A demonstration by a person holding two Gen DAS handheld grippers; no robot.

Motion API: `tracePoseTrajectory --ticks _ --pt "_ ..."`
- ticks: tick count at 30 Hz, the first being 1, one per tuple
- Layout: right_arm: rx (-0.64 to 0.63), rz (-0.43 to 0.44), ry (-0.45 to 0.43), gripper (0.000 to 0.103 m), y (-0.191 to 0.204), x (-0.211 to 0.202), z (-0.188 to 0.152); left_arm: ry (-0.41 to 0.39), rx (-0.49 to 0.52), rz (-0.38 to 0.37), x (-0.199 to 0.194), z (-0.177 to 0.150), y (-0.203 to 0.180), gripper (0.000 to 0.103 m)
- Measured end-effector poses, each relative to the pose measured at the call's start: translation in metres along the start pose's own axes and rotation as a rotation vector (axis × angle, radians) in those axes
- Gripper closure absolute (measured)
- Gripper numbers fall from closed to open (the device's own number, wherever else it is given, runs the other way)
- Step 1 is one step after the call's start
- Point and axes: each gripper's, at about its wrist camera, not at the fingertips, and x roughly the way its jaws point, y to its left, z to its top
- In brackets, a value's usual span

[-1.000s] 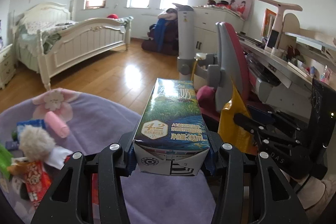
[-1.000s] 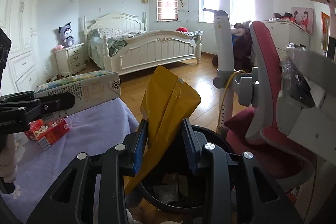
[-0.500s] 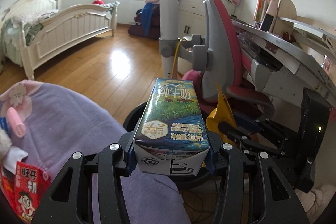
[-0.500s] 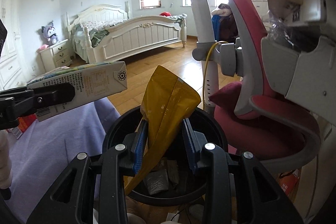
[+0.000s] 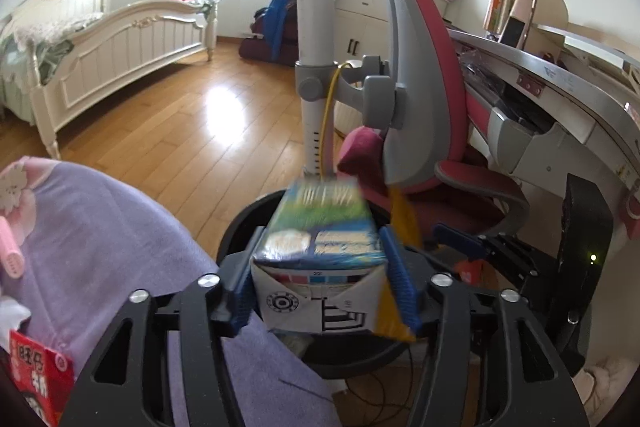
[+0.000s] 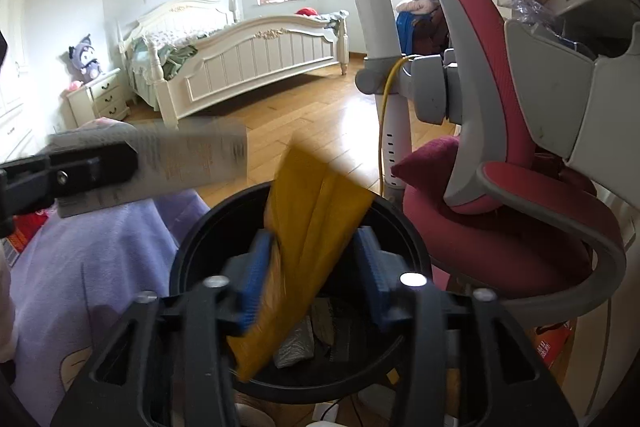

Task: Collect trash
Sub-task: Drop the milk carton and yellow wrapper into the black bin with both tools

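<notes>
In the left wrist view, our left gripper [image 5: 320, 277] has its blue pads spread wide, with a gap showing on the right side of the milk carton [image 5: 320, 259]. The carton is blurred and sits between the fingers, right over the black trash bin [image 5: 236, 231]; whether the pads still bear on it we cannot tell. To do this drop well, we should keep the gripper centred over the bin's mouth so the carton falls clear of the purple cloth [image 5: 120, 219] just beside the rim.

In the right wrist view, our right gripper [image 6: 316, 279] is also spread, pads apart from the yellow bag [image 6: 308, 251], which hangs blurred between them with its lower end already inside the trash bin [image 6: 192, 243]. Other trash lies at the bin's bottom. The carton [image 6: 180, 163] shows to the left, above the rim. Here too we should hold steady above the opening until the bag drops free.
</notes>
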Motion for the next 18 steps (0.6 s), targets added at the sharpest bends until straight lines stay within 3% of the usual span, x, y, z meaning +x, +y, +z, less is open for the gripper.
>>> tracePoseTrajectory --ticks 2,3,11,16,18 --pt "0.005 0.005 0.007 0.037 -0.002 0.0 0.001 -0.034 0.011 0.019 -0.006 0.001 -0.001 0.022" --pt "0.006 0.004 0.009 0.036 -0.002 -0.001 0.001 -0.043 0.013 0.017 -0.009 0.001 -0.001 0.021" --pt "-0.016 0.032 -0.003 0.036 0.015 -0.014 0.003 -0.088 -0.024 0.046 -0.048 -0.001 0.013 0.021" --pt "-0.055 0.077 -0.027 0.036 0.04 -0.024 0.015 -0.153 -0.071 0.107 -0.095 -0.006 0.039 0.021" --pt "-0.075 0.1 -0.039 0.036 0.053 -0.028 0.021 -0.176 -0.105 0.136 -0.114 -0.009 0.054 0.016"
